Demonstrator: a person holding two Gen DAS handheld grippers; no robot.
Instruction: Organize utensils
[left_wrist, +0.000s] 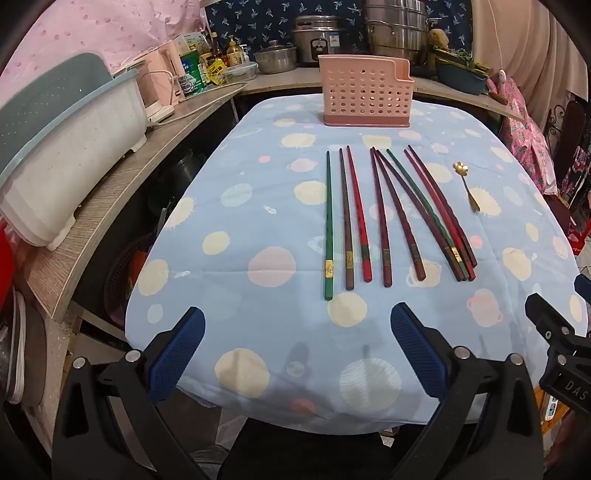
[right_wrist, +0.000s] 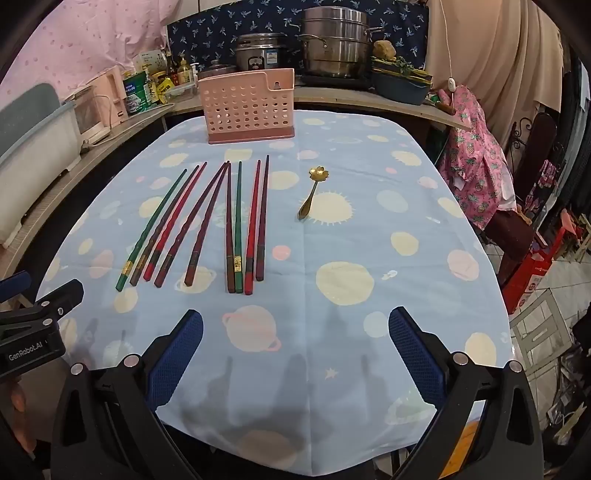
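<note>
Several red, green and brown chopsticks lie side by side on the blue patterned tablecloth, also in the right wrist view. A small gold flower-shaped spoon lies to their right, seen too in the right wrist view. A pink perforated utensil holder stands upright at the table's far end, also in the right wrist view. My left gripper is open and empty above the near edge. My right gripper is open and empty, beside the left one.
A wooden counter runs along the left with a white-and-blue dish bin, kettle and jars. Steel pots and a rice cooker stand on the back counter. A chair with pink cloth is at the right.
</note>
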